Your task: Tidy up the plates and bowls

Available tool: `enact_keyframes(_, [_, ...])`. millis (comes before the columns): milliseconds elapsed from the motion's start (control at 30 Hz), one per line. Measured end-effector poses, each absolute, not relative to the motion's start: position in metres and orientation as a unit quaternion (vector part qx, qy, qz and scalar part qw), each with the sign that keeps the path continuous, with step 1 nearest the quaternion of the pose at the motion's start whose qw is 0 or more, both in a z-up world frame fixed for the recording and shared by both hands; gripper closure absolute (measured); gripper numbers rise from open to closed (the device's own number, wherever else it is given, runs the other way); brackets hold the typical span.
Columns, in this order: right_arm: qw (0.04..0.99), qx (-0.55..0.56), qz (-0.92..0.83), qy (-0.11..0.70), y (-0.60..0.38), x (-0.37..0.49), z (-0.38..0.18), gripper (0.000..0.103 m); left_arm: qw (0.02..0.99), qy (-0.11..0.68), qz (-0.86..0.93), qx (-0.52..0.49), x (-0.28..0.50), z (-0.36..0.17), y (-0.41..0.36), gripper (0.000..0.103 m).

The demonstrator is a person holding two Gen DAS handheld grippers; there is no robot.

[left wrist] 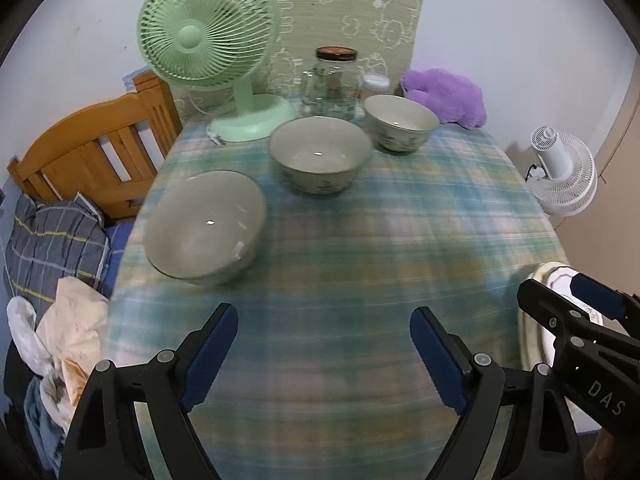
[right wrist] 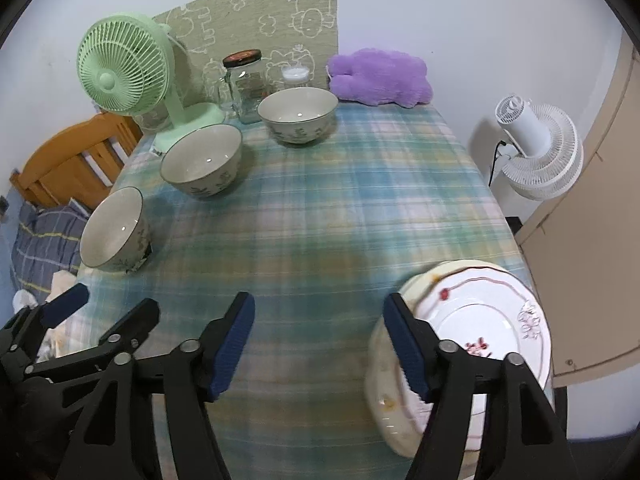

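Observation:
Three grey-green bowls stand on the plaid table: a near left bowl (left wrist: 204, 226) (right wrist: 114, 230), a middle bowl (left wrist: 319, 154) (right wrist: 203, 160) and a far bowl (left wrist: 400, 122) (right wrist: 298, 114). A white flowered plate (right wrist: 480, 328) lies on a cream plate (right wrist: 384, 400) at the table's near right edge; the stack shows in the left wrist view (left wrist: 536, 320). My left gripper (left wrist: 324, 356) (right wrist: 100, 312) is open and empty above the near table. My right gripper (right wrist: 320, 344) (left wrist: 560, 300) is open and empty, its right finger over the plates' left rim.
A green fan (left wrist: 208, 40), glass jars (left wrist: 336, 80) and a purple plush (left wrist: 444, 96) stand at the table's far edge. A wooden bed frame (left wrist: 92, 152) with bedding lies left. A white fan (right wrist: 536, 144) and a beige door (right wrist: 592, 240) are right.

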State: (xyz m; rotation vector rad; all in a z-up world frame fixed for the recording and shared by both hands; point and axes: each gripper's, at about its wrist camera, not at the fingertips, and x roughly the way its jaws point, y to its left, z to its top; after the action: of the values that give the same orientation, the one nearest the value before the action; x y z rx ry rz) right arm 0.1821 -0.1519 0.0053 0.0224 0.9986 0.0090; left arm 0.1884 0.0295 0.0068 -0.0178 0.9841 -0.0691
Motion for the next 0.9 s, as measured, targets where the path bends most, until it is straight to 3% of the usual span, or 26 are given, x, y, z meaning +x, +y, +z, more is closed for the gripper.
enact_keyframes(700, [0.890, 0.016, 0.040, 0.453, -0.007, 0.250, -0.003, 0.029, 0.886, 0.465, 0.006, 0.001, 0.260, -0.007, 0.148, 0.014])
enact_keyframes(900, [0.891, 0.014, 0.038, 0.452, 0.016, 0.278, -0.020, 0.030, 0.883, 0.468, 0.022, -0.012, 0.286, -0.026, 0.168, 0.021])
